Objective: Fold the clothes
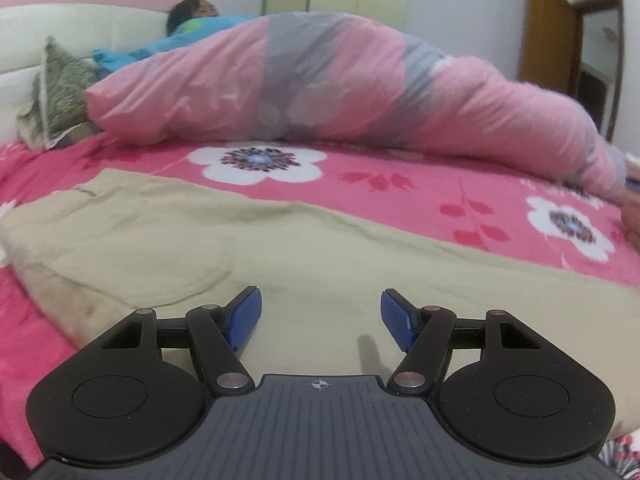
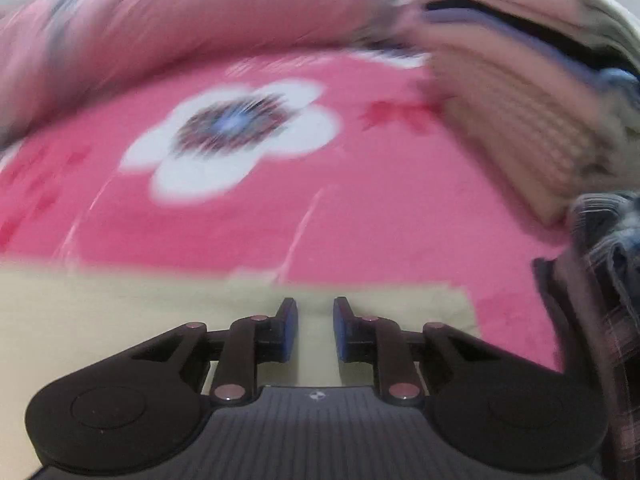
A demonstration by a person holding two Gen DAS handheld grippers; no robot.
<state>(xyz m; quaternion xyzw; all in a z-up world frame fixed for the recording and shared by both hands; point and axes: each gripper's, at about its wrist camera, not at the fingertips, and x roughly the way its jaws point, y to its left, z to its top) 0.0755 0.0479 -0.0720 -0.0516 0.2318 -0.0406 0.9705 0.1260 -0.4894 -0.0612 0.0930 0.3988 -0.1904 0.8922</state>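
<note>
Found the beige garment (image 1: 160,232) spread flat on the pink flowered sheet (image 1: 360,184) of the bed, filling the near part of the left wrist view. Held the left hand-held gripper (image 1: 321,316) just above it, jaws wide apart, with nothing between the blue pads (image 1: 244,320) but the cloth lying below. Could not tell whether the fingertips touched the fabric.

Saw further back a rumpled pink and grey quilt (image 1: 320,80) heaped across the bed, a patterned pillow (image 1: 60,92) at its left end against the white headboard (image 1: 80,28), and a person (image 1: 192,10) lying beyond the quilt. Made out a brown door (image 1: 552,28) at the far right.

Pointed the right hand-held gripper (image 2: 316,328) more steeply down at the far edge of the same garment, close to its corner. Kept its jaws narrow, only a slim gap left between the pads, with beige cloth showing through the gap and not clamped by them. Blurred badly, that view. Still picked out one white flower on the sheet, the quilt along the top, a pile of ribbed pale clothing (image 2: 500,120) at the upper right, and a dark plaid cloth (image 2: 600,280) down the right edge, apart from the garment.
</note>
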